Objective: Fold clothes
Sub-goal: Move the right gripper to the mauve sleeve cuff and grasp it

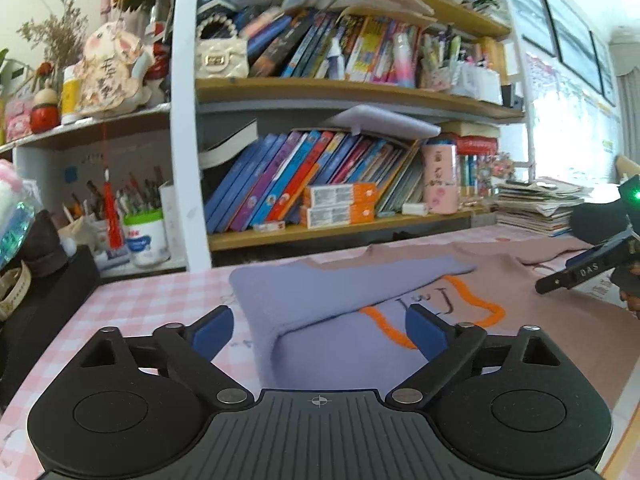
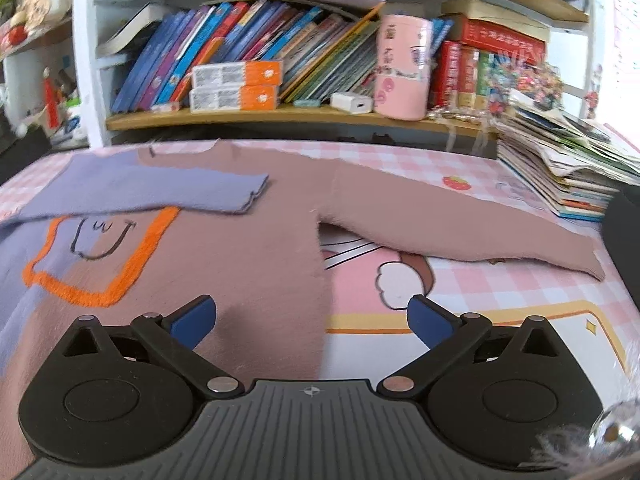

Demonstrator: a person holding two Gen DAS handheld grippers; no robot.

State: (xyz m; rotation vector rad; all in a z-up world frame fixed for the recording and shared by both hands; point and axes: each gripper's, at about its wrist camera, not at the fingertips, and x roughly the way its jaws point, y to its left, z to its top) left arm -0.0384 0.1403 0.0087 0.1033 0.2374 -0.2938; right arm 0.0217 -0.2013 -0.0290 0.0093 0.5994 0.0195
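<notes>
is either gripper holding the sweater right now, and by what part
Nothing is held. The left gripper and right gripper are both open above the sweater, pads off the cloth.

Both wrist views look low and close across the sweater (image 1: 328, 312) toward the far bookshelf (image 2: 280, 114), which they share.
</notes>
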